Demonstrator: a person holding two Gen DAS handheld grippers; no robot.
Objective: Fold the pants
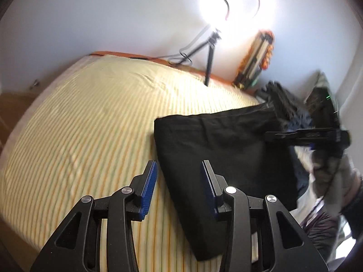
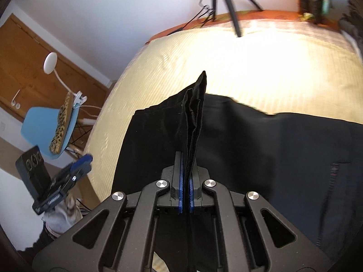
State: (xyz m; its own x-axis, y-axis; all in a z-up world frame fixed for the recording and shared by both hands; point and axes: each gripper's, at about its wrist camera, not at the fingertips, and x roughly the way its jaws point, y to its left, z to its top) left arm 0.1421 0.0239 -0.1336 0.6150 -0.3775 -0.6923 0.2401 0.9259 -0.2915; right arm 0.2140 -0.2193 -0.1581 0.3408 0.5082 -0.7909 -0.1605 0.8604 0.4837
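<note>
Item, our left gripper (image 1: 178, 181): angled down over the bed, jaws apart with nothing between the blue pads (image 1: 148, 187), poised at the near edge of the black pants (image 1: 217, 158). Item, our right gripper (image 2: 186, 181): pitched downward, clamped on a bunched fold of the pants (image 2: 272, 149), whose pinched edge stands up past the fingertips; the rest lies spread on the striped yellow sheet (image 1: 79, 124). Surroundings: ring light on a tripod (image 1: 211, 54) by the white wall, blue chair (image 2: 47, 133) bearing what may be a leopard-print cushion, blurred.
</note>
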